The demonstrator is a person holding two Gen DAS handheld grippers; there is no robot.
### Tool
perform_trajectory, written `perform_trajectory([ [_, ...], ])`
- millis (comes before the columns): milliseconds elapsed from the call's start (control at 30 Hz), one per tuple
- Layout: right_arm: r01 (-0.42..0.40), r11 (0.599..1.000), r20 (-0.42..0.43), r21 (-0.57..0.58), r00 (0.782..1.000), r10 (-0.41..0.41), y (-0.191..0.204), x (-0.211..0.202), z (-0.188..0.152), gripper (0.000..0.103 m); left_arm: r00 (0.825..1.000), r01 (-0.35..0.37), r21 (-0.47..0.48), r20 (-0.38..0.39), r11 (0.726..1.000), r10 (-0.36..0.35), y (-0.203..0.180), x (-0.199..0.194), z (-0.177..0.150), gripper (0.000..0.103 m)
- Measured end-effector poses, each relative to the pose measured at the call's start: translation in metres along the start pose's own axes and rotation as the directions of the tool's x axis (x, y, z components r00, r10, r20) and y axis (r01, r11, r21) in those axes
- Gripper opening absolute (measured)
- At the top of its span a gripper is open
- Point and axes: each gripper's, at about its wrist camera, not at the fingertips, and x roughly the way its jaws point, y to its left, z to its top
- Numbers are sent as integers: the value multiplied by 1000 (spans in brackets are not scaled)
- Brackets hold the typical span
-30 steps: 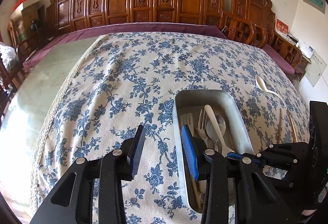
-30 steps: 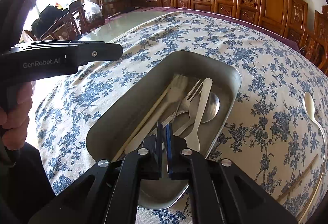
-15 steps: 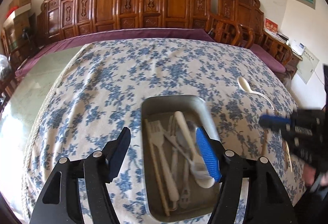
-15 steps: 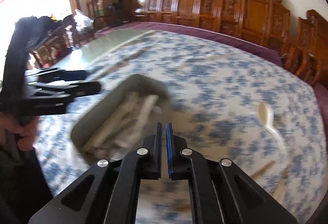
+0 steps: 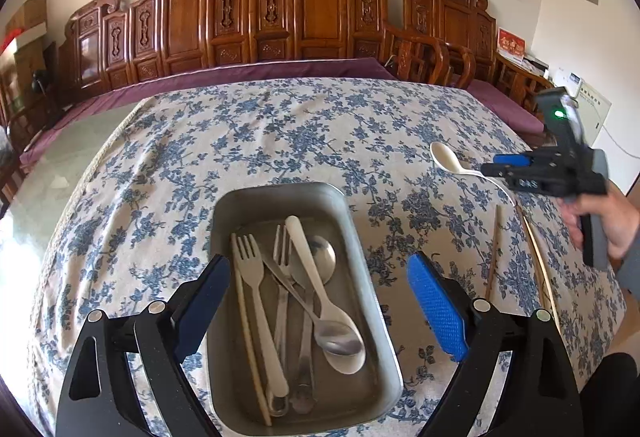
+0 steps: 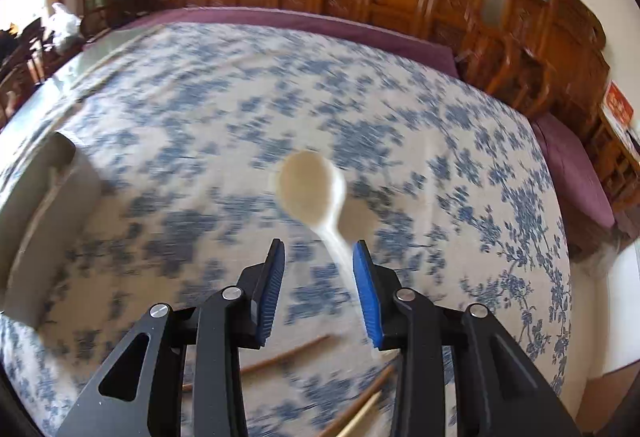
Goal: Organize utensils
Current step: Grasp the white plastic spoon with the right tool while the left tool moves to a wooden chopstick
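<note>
Blue-flowered tablecloth carries a metal tray of forks and spoons between the wide-spread left gripper, while the right gripper, parted and empty, hovers over the white spoon near chopsticks.

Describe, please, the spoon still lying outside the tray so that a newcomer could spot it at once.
Start at the metal tray of cutlery on the blue-flowered tablecloth, then look right toward the right gripper. The cream spoon lies on the cloth there, bowl away from the camera. Unlike the straight brown chopsticks beside it, it is pale and round-bowled.
</note>
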Motion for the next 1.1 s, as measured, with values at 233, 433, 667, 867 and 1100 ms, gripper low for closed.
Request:
perform_trajectory([
  [233,3,1000,-94,6,996,-3,-13,35,2,38,1000,8,20,-22,1000,-8,-9,5,-3,87],
  [433,22,999,-121,-40,992,-27,-7,41,0,13,999,33,31,-11,999,-33,-18,-2,-4,87],
  [667,33,998,-34,-50,999,-35,-1,-4,0,5,999,46,54,-7,997,-46,-31,-6,-5,87],
  [867,-13,999,17,-37,1000,14,20,-65,-28,5,997,74,73,5,995,-74,-43,-14,-10,87],
  [1100,-14,1000,4,-28,1000,14,48,-113,-88,5,989,148,94,19,985,-150,-64,-29,-17,87],
])
